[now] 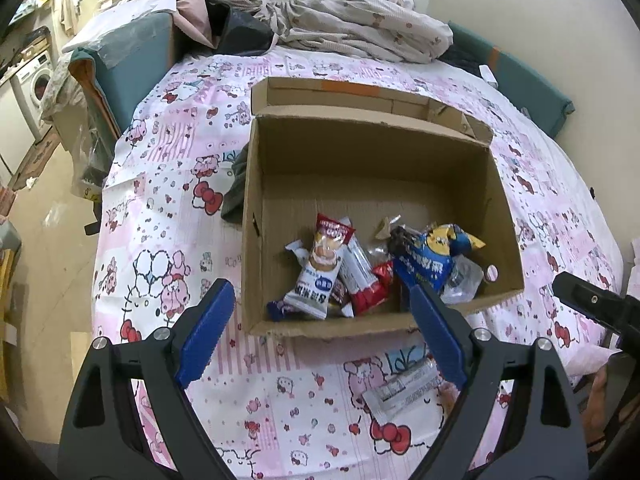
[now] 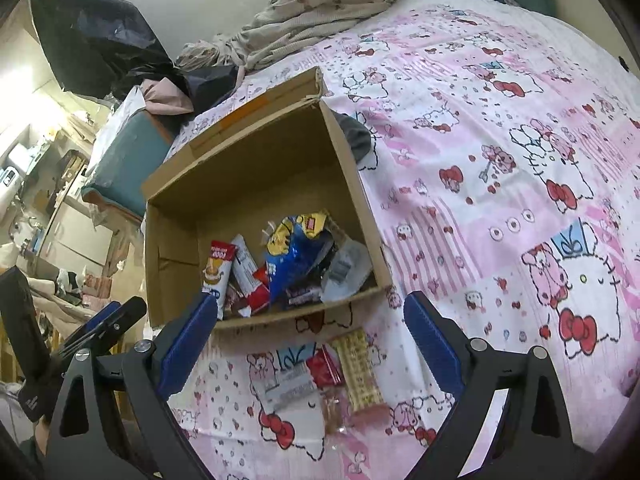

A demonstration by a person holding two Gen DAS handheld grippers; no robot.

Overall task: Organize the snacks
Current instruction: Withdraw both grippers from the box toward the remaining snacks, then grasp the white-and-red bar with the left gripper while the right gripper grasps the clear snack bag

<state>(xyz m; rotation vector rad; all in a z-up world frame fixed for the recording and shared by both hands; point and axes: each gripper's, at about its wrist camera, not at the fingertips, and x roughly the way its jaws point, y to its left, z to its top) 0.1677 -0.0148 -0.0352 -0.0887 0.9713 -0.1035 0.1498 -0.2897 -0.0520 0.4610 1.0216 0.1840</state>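
An open cardboard box (image 1: 280,176) (image 2: 176,216) sits on the pink cartoon bedsheet. Inside lie several snack packs, among them a blue bag (image 1: 430,258) (image 2: 298,254) and a white-and-red wrapper (image 1: 320,268) (image 2: 216,268). My left gripper (image 1: 320,292) hangs open over the box's near edge, nothing between its blue pads. My right gripper (image 2: 308,308) is open too, above the sheet just in front of the box. Loose packs rest on the sheet there: a clear one (image 1: 404,390) (image 2: 290,388), a red one (image 2: 326,366) and a wafer bar (image 2: 360,368).
Crumpled bedding (image 1: 360,20) (image 2: 312,4) and dark bags are piled at the bed's far end. A teal padded edge (image 1: 132,64) borders the bed on the left, with the floor and a washing machine (image 1: 38,80) beyond. The other gripper's black tip (image 1: 588,300) (image 2: 108,320) shows in each view.
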